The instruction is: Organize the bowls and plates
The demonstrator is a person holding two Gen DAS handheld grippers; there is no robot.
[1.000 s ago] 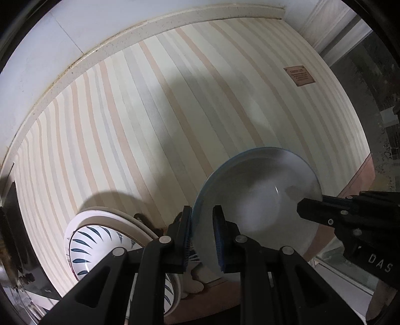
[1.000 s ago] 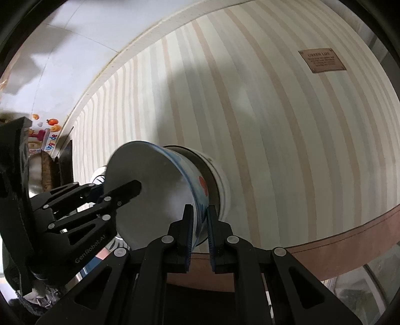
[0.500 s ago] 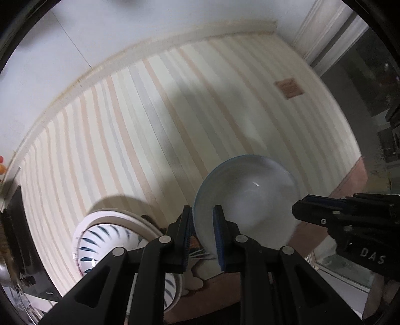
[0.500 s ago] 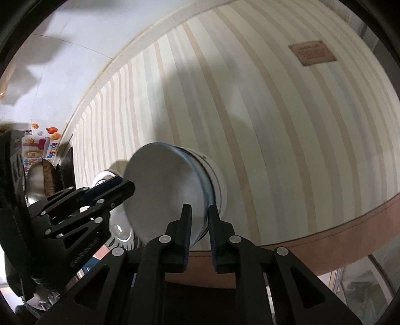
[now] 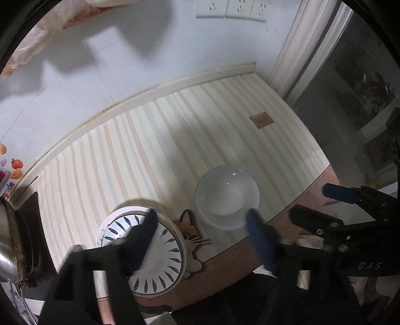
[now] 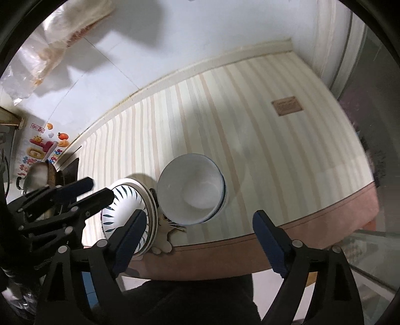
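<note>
Bowls are stacked on the counter [image 5: 155, 140], which carries a striped cream, peach and pale-blue cloth under a clear glass top. The white bowl [image 5: 227, 197] sits upright near the front edge; in the right wrist view it is nested in another bowl with a blue rim, only the edge of that one visible. Just to its left sits the plate stack [image 5: 160, 260]: a white dish with dark blue leaf strokes around its wall, on top of a wider plain plate. Between the stack and the bowl, a cat-shaped coaster [image 5: 187, 226] lies flat, partly tucked under the plate.

Left gripper [image 5: 202, 240]: jaws have just been opening, now spread wide, nothing between the pads, clear above the dishes. One finger overlaps the leaf dish in view, the other the bowl's near rim; both are blurred.

Right gripper [image 6: 197, 237]: jaws have just been opening too, wide apart and holding nothing, bowl visible between and beyond the fingers, not touched.

Writing: "DAS" reads on the right gripper body in the left wrist view. Brown label [image 6: 287, 105] on the cloth has print, too small to read. Colourful fruit and cartoon stickers [image 6: 42, 147] on the wall at left carry lettering I cannot make out. Wall sockets [image 5: 230, 8] sit high on the white wall. Steel pot [image 5: 7, 240] at the far left edge.
</note>
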